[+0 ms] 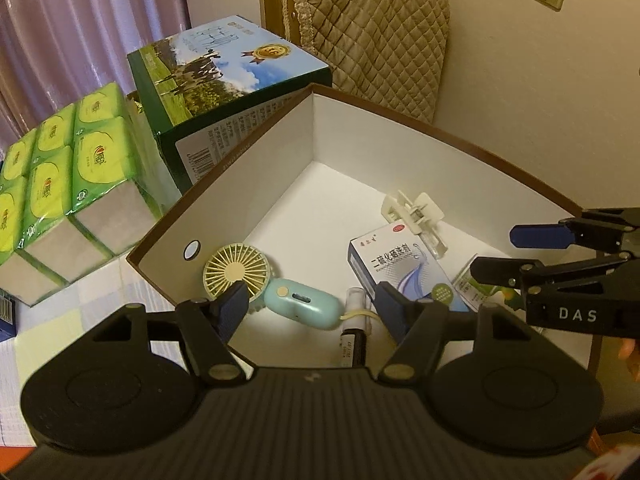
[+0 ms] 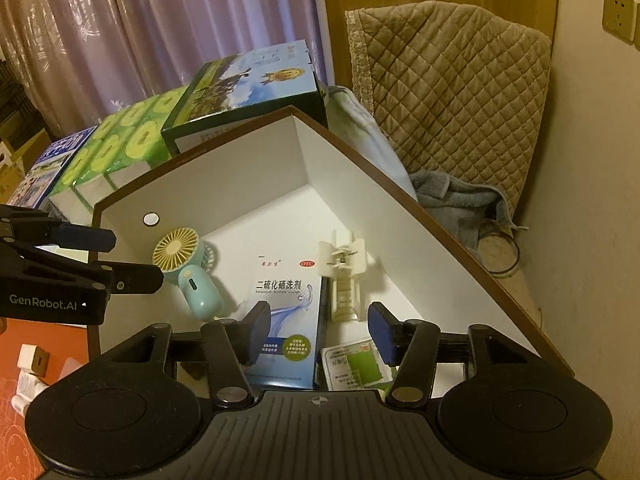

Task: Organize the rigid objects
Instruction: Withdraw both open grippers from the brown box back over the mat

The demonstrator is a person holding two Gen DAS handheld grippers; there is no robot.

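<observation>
Both the left gripper (image 1: 310,312) and right gripper (image 2: 320,330) hang open and empty over the box (image 2: 400,216); lift them straight up, clear of the fan (image 1: 256,280).

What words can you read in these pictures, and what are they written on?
"DAS": on the right gripper.
"GenRobot.AI": on the left gripper.
"二硫化硒洗剂": on the blue-and-white medicine box in the storage box; its smaller print is blurred.
The cow-picture carton, green tissue packs and green-labelled packet have print too small to read.
</observation>
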